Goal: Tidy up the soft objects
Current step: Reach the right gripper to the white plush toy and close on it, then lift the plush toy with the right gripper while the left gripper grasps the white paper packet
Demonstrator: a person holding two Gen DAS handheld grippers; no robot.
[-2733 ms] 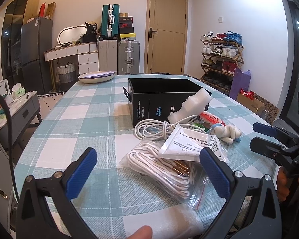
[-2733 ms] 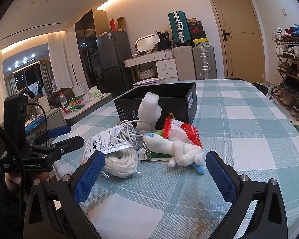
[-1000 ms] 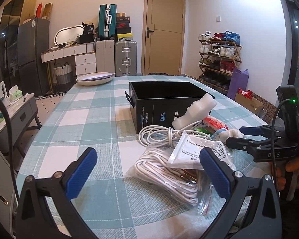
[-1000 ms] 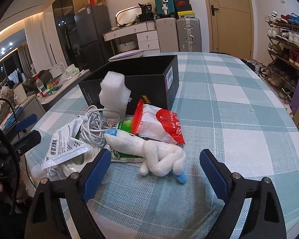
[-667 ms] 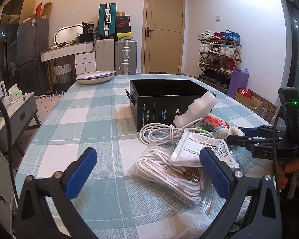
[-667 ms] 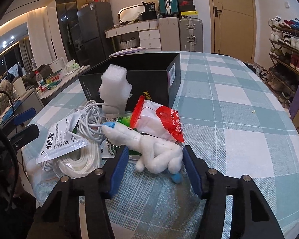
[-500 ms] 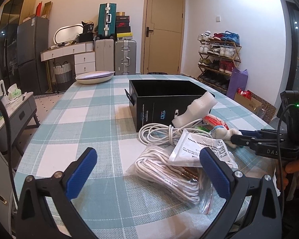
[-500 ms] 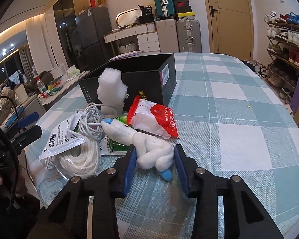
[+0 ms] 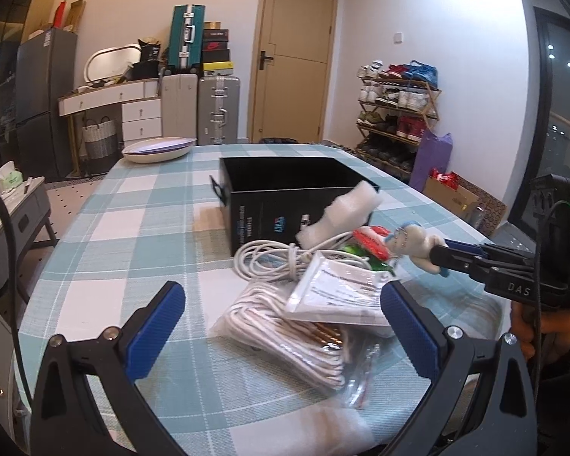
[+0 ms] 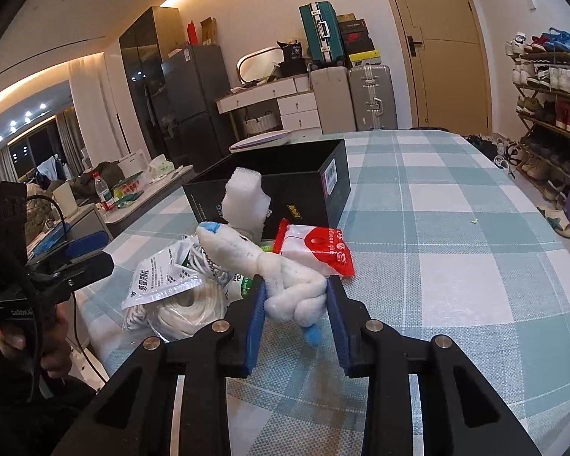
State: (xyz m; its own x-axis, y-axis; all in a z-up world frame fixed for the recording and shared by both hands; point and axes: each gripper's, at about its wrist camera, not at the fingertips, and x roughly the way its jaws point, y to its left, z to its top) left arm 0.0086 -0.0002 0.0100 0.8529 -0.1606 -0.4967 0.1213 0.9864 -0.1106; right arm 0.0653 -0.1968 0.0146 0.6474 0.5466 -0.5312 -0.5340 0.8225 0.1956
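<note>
A white plush toy [image 10: 281, 277] with blue tips hangs just above the checked tablecloth. My right gripper [image 10: 294, 292] has its blue pads pressed on the toy's body, and its jaws are still closing. The left wrist view shows the same toy [image 9: 418, 243] in the right gripper [image 9: 448, 254] at the right. My left gripper [image 9: 281, 326] stands open and empty over a bagged coil of white rope [image 9: 285, 326] and a printed white pouch [image 9: 334, 292]. A white foam block [image 10: 245, 197] leans on the open black box [image 10: 285, 182]. A red and white snack bag [image 10: 315, 250] lies beside the toy.
A loose white cable [image 9: 269, 258] lies in front of the box. A white plate [image 9: 157, 150] sits at the table's far left end. A low side table [image 10: 148, 186] with bottles stands off the left side. Suitcases and a shoe rack line the far walls.
My right gripper went from wide open around the plush toy to clamped on it, and the toy has risen slightly off the cloth. The left gripper has hardly moved.
</note>
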